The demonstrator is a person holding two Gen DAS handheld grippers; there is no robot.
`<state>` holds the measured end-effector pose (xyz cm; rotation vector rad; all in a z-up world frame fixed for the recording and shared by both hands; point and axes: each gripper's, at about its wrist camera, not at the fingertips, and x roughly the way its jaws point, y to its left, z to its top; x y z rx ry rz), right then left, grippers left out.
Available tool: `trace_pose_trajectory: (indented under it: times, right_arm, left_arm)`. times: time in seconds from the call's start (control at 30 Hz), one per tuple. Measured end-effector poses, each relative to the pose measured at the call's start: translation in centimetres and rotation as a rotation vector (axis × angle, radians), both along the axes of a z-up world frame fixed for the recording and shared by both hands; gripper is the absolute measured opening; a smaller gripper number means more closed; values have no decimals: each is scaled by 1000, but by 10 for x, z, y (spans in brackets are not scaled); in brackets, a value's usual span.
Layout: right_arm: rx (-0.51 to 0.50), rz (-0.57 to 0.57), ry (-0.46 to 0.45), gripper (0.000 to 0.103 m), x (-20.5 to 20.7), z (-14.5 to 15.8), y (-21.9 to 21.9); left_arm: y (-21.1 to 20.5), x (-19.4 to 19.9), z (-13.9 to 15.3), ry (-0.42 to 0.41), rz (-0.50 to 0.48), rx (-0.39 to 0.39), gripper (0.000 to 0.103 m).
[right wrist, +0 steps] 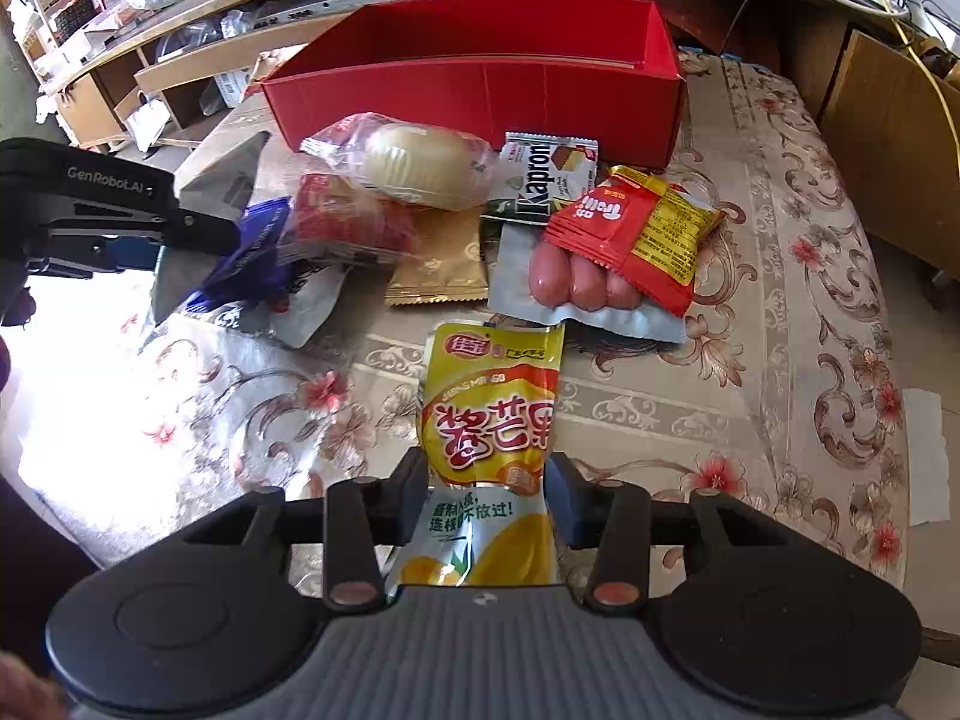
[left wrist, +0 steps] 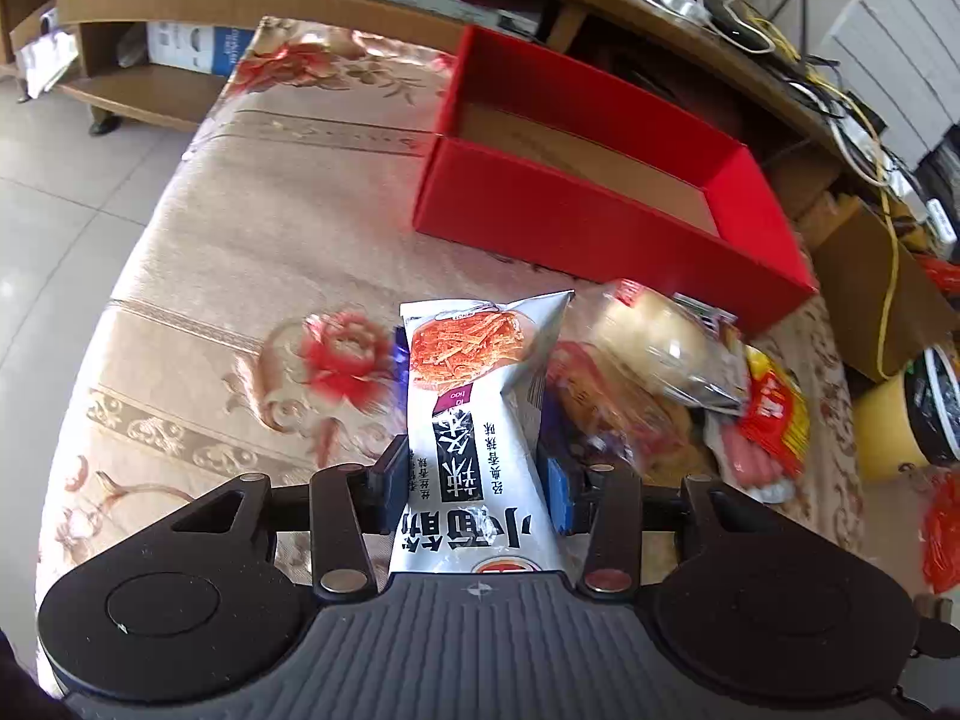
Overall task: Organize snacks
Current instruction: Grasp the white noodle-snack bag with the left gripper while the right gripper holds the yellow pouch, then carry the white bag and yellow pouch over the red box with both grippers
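The left gripper (left wrist: 474,450) is clenched on a silver snack packet (left wrist: 474,420) with black Chinese characters and a picture of red spicy strips; both pads press on the sides of the packet, and it stands up between the fingers, above the flowered tablecloth (left wrist: 210,300). Ahead of this gripper and a little to its right sits the red cardboard box (left wrist: 600,228), open at the top, with a bare brown floor inside. Just to the right of the gripper lies a pile of other snacks, among them a bread roll in a clear wrapper (left wrist: 660,348) and a pack of sausages (left wrist: 756,456).

The right gripper (right wrist: 486,480) grasps a yellow dried mango pouch (right wrist: 489,414); the pads pinch it at its lower part, and its top end points away from the tool. Ahead of it lies the pack of pink sausages (right wrist: 576,282) with a red and yellow packet (right wrist: 636,228) on top, a gold sachet (right wrist: 438,270), a Kapron wafer packet (right wrist: 540,174) and the wrapped bread roll (right wrist: 420,168). Beyond them is the same red box (right wrist: 480,102). To the far left of this tool the left gripper (right wrist: 90,210) is in view, with the back of its silver packet (right wrist: 222,180) beside it.
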<state>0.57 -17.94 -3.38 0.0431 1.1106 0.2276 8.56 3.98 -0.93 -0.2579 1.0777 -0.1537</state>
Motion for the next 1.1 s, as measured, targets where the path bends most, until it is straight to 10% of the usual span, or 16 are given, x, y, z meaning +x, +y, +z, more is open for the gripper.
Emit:
trace_pose_trajectory:
  times: [0.2, 0.5, 0.77, 1.1]
  right_arm:
    - [-12, 29, 27, 42, -7, -1, 5]
    - [-76, 51, 79, 71, -9, -17, 12]
    - [-3, 27, 65, 41, -12, 0, 1]
    - [23, -5, 17, 37, -13, 14, -7]
  left_arm:
    - [-6, -11, 6, -9, -45, -27, 52]
    - [-11, -15, 1, 11, -85, -35, 52]
    - [-23, -21, -1, 19, -142, -27, 53]
    - [-30, -23, 2, 7, -163, -26, 53]
